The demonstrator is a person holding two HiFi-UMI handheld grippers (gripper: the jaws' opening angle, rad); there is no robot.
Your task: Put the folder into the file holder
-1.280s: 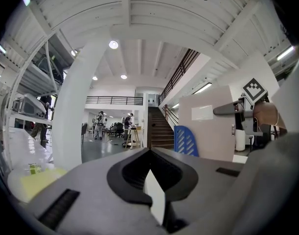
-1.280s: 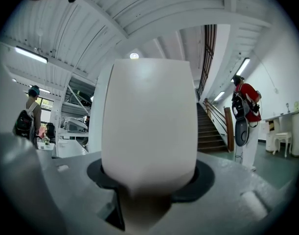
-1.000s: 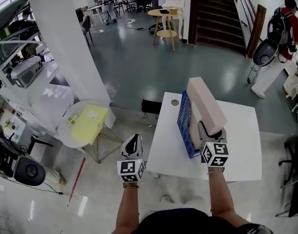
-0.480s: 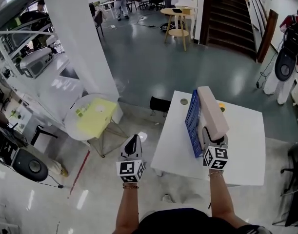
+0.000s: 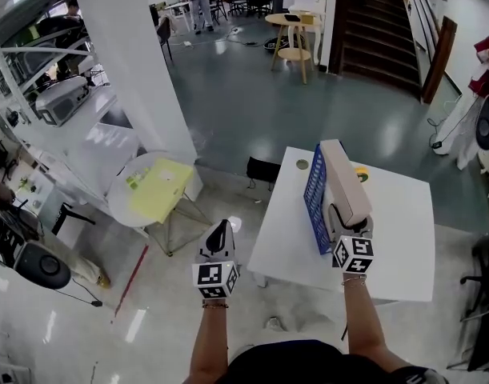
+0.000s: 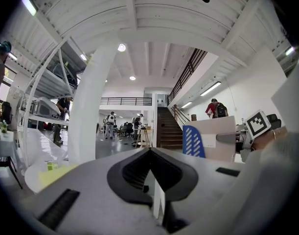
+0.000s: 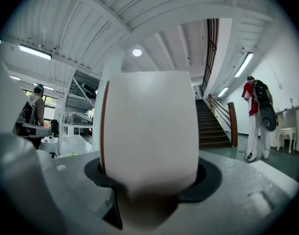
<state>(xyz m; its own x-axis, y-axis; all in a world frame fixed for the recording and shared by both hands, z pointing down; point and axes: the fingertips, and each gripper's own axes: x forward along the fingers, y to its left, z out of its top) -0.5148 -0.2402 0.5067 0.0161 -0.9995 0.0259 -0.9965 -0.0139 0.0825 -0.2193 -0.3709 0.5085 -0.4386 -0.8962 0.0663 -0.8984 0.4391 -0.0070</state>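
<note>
Beige folder (image 5: 340, 174) sits between the right hand-held gripper's (image 5: 346, 216) just-opening jaws.

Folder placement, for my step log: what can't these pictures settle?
Bottom edge of folder: head view, blue file holder covers it.
File holder: right gripper view, the folder blocks it.
Pad contact of right claw: its jaws just opened wider round the folder, which hides it.
</note>
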